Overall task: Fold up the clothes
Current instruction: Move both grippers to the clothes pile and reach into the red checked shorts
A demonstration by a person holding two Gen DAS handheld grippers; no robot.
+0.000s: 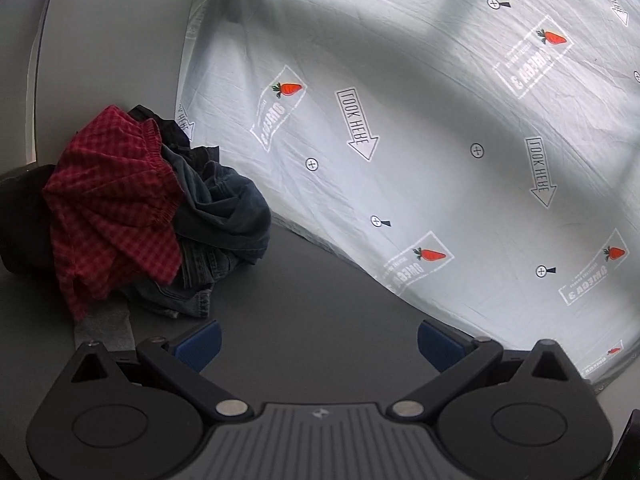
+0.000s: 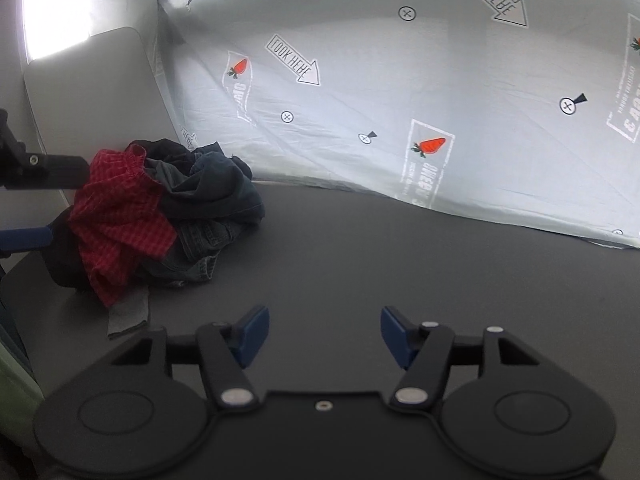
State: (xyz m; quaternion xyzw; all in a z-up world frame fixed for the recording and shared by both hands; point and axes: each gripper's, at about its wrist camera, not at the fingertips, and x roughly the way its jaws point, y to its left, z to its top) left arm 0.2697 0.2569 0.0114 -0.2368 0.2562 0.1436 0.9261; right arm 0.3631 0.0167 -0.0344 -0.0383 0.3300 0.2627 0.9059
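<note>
A heap of clothes lies on the dark grey table (image 1: 304, 312) at the left. On top is a red checked garment (image 1: 112, 216) with an elastic waistband; under it lie dark blue denim pieces (image 1: 224, 208), a black piece and a grey strip (image 1: 106, 328). My left gripper (image 1: 318, 346) is open and empty, just right of the heap. In the right wrist view the heap (image 2: 120, 220) lies at the left, the denim (image 2: 216, 196) beside the red. My right gripper (image 2: 324, 334) is open and empty over the bare table (image 2: 360, 260), apart from the heap.
A white sheet (image 1: 420, 120) printed with carrots and "LOOK HERE" arrows hangs behind the table; it also shows in the right wrist view (image 2: 400, 80). A grey rounded panel (image 1: 116, 28) stands behind the heap. The other gripper's arm (image 2: 36, 172) shows at the right wrist view's left edge.
</note>
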